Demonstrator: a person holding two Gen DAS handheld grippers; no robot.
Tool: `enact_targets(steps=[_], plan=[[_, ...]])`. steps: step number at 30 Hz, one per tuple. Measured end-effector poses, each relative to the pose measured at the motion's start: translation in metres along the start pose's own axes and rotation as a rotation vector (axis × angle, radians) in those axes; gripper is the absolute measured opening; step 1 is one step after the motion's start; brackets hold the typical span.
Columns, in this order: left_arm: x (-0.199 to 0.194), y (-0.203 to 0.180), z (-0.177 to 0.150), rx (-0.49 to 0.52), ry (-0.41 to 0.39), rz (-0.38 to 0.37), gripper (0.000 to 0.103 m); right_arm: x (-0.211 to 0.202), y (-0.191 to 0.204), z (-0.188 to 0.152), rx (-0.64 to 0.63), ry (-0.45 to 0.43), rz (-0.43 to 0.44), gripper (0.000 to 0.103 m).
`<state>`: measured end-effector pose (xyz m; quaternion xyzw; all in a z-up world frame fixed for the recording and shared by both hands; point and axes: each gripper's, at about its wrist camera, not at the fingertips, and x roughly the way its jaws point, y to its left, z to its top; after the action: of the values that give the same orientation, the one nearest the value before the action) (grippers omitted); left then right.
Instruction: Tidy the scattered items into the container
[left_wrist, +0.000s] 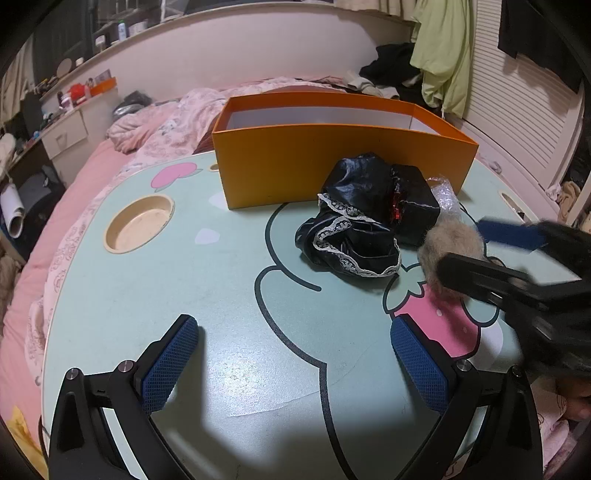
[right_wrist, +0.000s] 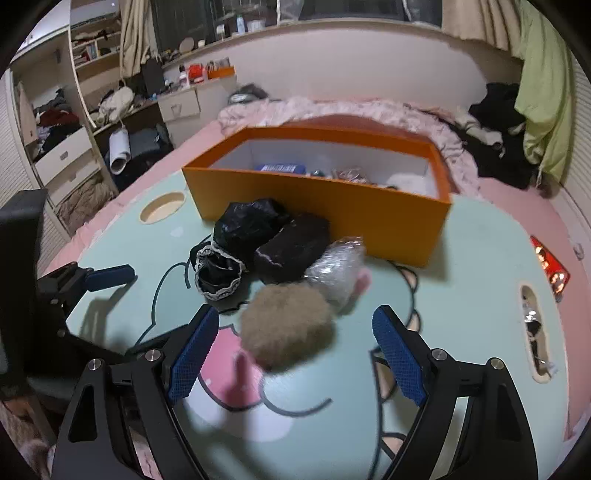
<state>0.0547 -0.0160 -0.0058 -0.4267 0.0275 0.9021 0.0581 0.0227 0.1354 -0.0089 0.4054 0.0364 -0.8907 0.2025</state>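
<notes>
On the desk (left_wrist: 147, 295), seen from the left wrist, the left tool (left_wrist: 291, 365) hovers wide open and empty over bare surface. The brown fur ball (left_wrist: 448, 251) lies beside the black lace-trimmed cloth (left_wrist: 351, 236) and black packet (left_wrist: 413, 206), just in front of the orange box (left_wrist: 332, 162). The right tool (left_wrist: 491, 254) straddles the fur ball, one finger lying across it; a careless closing could snag the cloth too.

From the right wrist, the right tool (right_wrist: 295, 350) stands open, the fur ball (right_wrist: 288, 325) between its pads but seemingly unpressed. It looks soft and round, so it may squirt forward toward the crinkled plastic wrap (right_wrist: 336, 269). The box (right_wrist: 332, 210) already holds several things; its near wall could catch a low carry.
</notes>
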Motion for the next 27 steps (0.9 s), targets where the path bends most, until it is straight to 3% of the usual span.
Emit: enact_targets(steps=[2, 5, 9, 16, 18, 20, 22, 27], plan=[[0.000, 0.000, 0.000, 0.000, 0.000, 0.000, 0.103, 0.009, 0.001, -0.001, -0.004, 0.044, 0.007, 0.041], [0.000, 0.000, 0.000, 0.000, 0.000, 0.000, 0.103, 0.004, -0.005, -0.008, 0.016, 0.036, 0.028, 0.040], [0.000, 0.000, 0.000, 0.000, 0.000, 0.000, 0.103, -0.020, -0.018, -0.022, 0.047, -0.028, 0.065, 0.039], [0.000, 0.000, 0.000, 0.000, 0.000, 0.000, 0.103, -0.035, -0.037, -0.045, 0.057, -0.069, 0.035, 0.042], [0.000, 0.000, 0.000, 0.000, -0.001, 0.000, 0.103, -0.028, -0.038, -0.048, 0.085, -0.051, 0.034, 0.047], [0.001, 0.000, 0.000, 0.000, -0.001, 0.000, 0.103, -0.026, -0.038, -0.048, 0.097, -0.055, 0.024, 0.061], [0.001, 0.000, 0.000, 0.000, -0.001, 0.000, 0.103, -0.026, -0.036, -0.047, 0.096, -0.057, -0.005, 0.069], [0.001, 0.000, 0.000, 0.000, -0.001, 0.000, 0.103, -0.027, -0.034, -0.043, 0.082, -0.064, -0.036, 0.071]])
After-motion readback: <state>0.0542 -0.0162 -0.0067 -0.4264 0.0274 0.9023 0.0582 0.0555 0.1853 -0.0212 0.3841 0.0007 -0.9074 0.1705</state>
